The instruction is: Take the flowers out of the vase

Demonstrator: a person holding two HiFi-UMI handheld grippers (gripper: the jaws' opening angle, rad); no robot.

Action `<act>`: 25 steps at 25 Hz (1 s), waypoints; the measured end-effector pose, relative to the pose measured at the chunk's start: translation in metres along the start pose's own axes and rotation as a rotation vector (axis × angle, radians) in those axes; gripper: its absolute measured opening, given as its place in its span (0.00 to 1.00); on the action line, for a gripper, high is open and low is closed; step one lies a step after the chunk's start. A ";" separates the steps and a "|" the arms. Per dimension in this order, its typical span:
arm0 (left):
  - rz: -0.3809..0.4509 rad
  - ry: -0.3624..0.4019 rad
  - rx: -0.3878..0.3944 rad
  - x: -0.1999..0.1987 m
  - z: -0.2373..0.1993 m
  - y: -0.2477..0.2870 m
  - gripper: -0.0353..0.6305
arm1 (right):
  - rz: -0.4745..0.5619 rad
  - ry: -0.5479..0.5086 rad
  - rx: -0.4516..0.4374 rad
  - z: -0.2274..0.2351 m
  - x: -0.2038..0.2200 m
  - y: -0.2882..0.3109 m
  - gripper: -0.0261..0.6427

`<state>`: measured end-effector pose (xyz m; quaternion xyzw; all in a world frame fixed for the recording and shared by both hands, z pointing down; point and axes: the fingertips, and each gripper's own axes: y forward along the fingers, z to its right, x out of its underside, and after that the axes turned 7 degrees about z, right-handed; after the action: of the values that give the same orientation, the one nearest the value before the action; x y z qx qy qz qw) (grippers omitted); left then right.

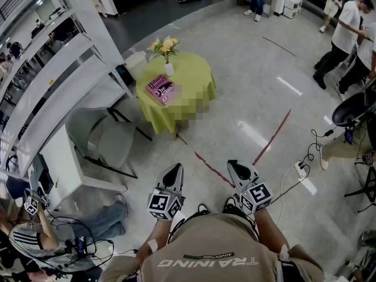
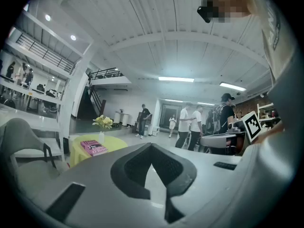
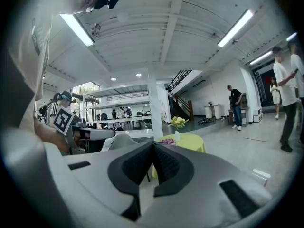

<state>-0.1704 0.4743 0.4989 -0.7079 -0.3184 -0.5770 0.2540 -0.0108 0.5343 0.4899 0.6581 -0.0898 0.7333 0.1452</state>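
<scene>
Closed, the left gripper (image 1: 175,169) and right gripper (image 1: 237,167) face distant flowers (image 1: 164,44).

Head view looks down, gripper views level; all share the far table (image 1: 197,75)

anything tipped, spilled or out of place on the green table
Nothing stands out. The white vase stands upright near the far edge of the green table with the yellow flowers in it, the pink book lies flat beside it, and no spill shows.
</scene>
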 end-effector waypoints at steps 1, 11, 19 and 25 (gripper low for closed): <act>0.003 0.004 0.002 -0.001 -0.005 0.001 0.07 | 0.000 0.000 -0.006 -0.003 0.000 0.006 0.03; -0.019 -0.026 0.003 0.014 -0.033 0.003 0.07 | -0.024 0.018 0.015 -0.005 0.012 0.029 0.03; -0.030 -0.019 -0.016 0.020 -0.047 0.051 0.07 | -0.031 0.023 -0.025 0.035 0.019 0.062 0.03; -0.028 -0.001 -0.038 -0.001 -0.061 0.124 0.07 | -0.029 0.010 -0.093 0.089 0.008 0.111 0.03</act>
<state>-0.1180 0.3471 0.5118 -0.7084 -0.3172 -0.5862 0.2322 0.0358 0.4017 0.5147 0.6481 -0.1137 0.7295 0.1866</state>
